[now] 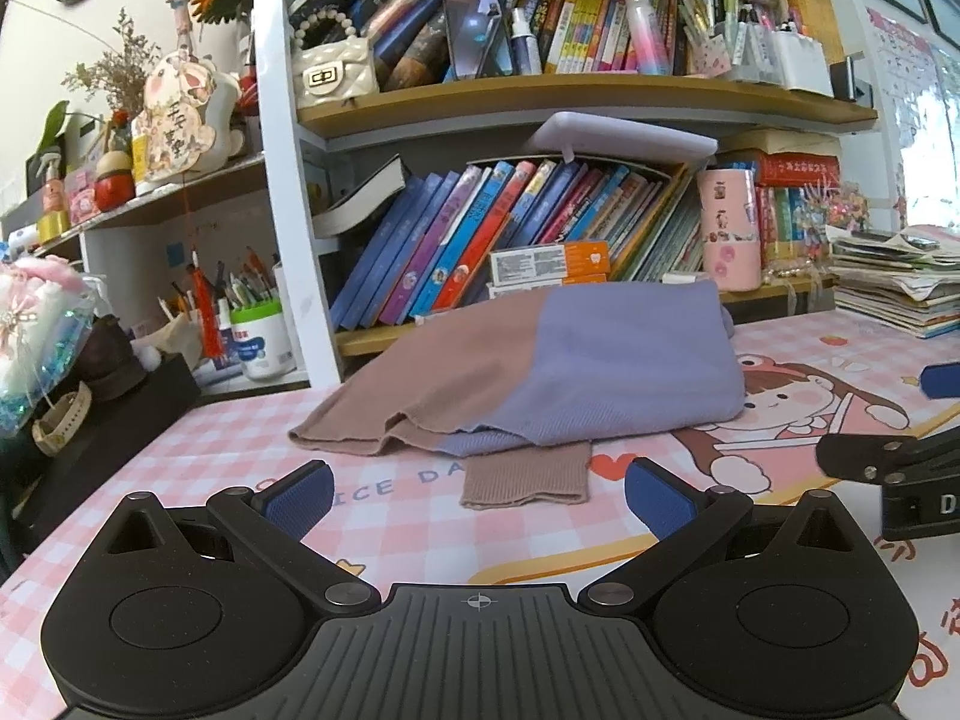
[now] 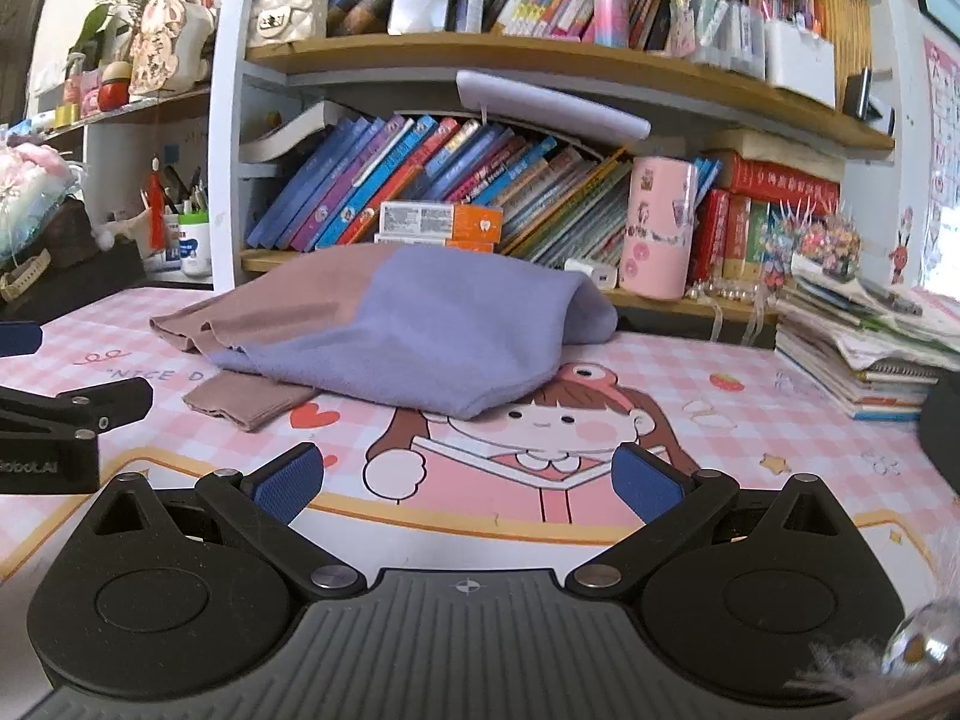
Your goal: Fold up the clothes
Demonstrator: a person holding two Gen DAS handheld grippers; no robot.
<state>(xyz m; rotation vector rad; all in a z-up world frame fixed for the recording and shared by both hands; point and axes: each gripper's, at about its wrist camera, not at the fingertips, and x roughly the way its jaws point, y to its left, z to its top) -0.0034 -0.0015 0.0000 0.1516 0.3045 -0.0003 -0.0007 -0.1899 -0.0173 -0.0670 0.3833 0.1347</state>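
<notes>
Lying folded sweater [image 1: 540,372] before bookshelf [image 1: 540,102]; pink cup [image 1: 729,228] behind.

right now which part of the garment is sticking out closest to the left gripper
The brown ribbed cuff. It lies flat on the desk mat, poking out from under the folded pile toward the open left gripper; the purple panel and brown panel sit farther back.

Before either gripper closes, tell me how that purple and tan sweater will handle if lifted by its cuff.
The sweater is probably floppy: it lies in soft, slumped folds. Lifted by the ribbed tan cuff, the sleeve would likely pull out and undo the fold. It looks light and unlikely to slip.
</notes>
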